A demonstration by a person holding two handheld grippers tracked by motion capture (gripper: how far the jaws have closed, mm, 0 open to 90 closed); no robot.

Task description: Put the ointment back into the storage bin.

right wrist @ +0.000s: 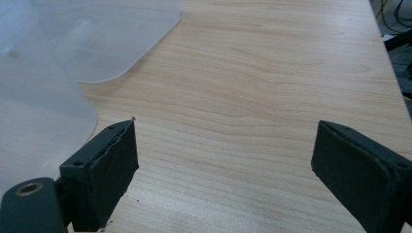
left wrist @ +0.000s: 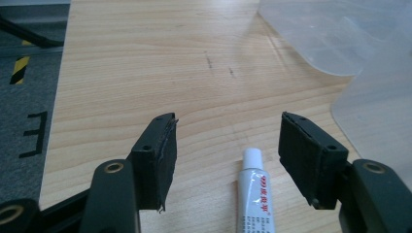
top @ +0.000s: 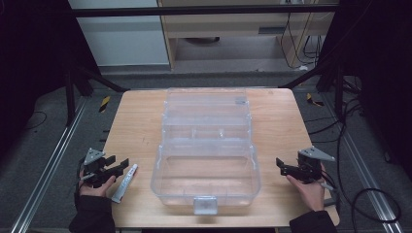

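Observation:
A clear plastic box (top: 206, 184) stands open in the middle of the wooden table (top: 141, 121), its lid (top: 206, 104) folded back toward the far edge. A small white tube (top: 125, 183) lies on the table left of the box. My left gripper (top: 119, 165) is open just beside the tube; in the left gripper view the tube (left wrist: 255, 194) lies between and below the spread jaws of the left gripper (left wrist: 228, 145), untouched. My right gripper (top: 282, 166) is open over bare wood right of the box, and the right gripper (right wrist: 226, 160) holds nothing.
A grey latch (top: 204, 205) sits on the box's near wall. The box's frosted corner (left wrist: 384, 107) is close on the left gripper's right, and the box's corner (right wrist: 43, 111) is close on the right gripper's left. Cables (top: 359, 194) lie on the floor right of the table.

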